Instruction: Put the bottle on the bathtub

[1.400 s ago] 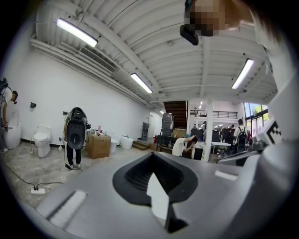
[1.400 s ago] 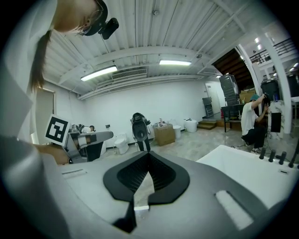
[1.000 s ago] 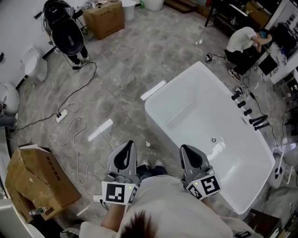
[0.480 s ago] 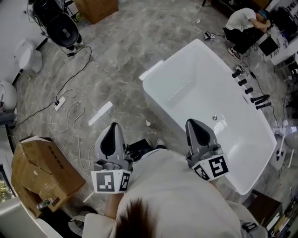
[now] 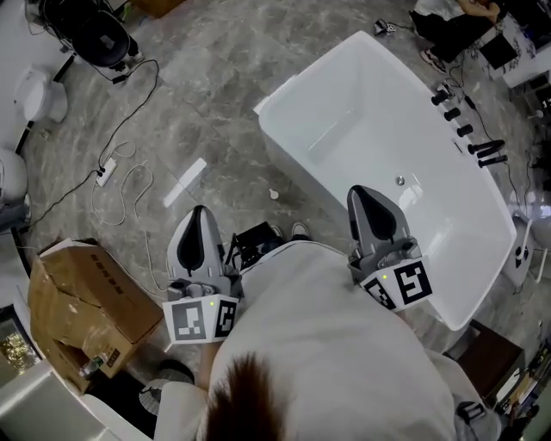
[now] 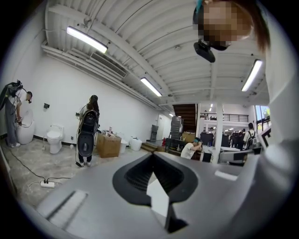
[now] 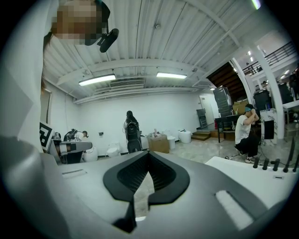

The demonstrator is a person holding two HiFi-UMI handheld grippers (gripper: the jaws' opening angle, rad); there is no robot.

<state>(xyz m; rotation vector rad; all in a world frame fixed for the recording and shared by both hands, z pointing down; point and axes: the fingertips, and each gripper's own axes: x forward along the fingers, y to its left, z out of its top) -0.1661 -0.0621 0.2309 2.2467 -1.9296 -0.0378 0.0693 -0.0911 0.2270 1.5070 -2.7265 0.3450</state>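
Observation:
The white bathtub point(image 5: 284, 90) stands on the floor ahead and to the right; its near rim point(image 7: 243, 175) also shows low at the right of the right gripper view. No bottle is visible in any view. My left gripper point(image 5: 196, 214) is held level over the grey floor, left of the tub, shut with nothing in it; its closed jaws point(image 6: 152, 156) fill the lower left gripper view. My right gripper point(image 5: 358, 193) hovers over the tub's near edge, also shut and empty, pointing level point(image 7: 148, 156).
Black tap fittings point(image 5: 465, 129) line the tub's far rim. A torn cardboard box point(image 5: 82, 306) sits at lower left. A power strip with loose cable point(image 5: 105, 172) lies on the floor. A black item point(image 5: 254, 241) rests by my feet. A person point(image 5: 448, 13) crouches beyond the tub.
The left gripper has drifted leftward and lower in the head view. The tub has shifted up and nearer as the head moved. The right gripper has barely moved.

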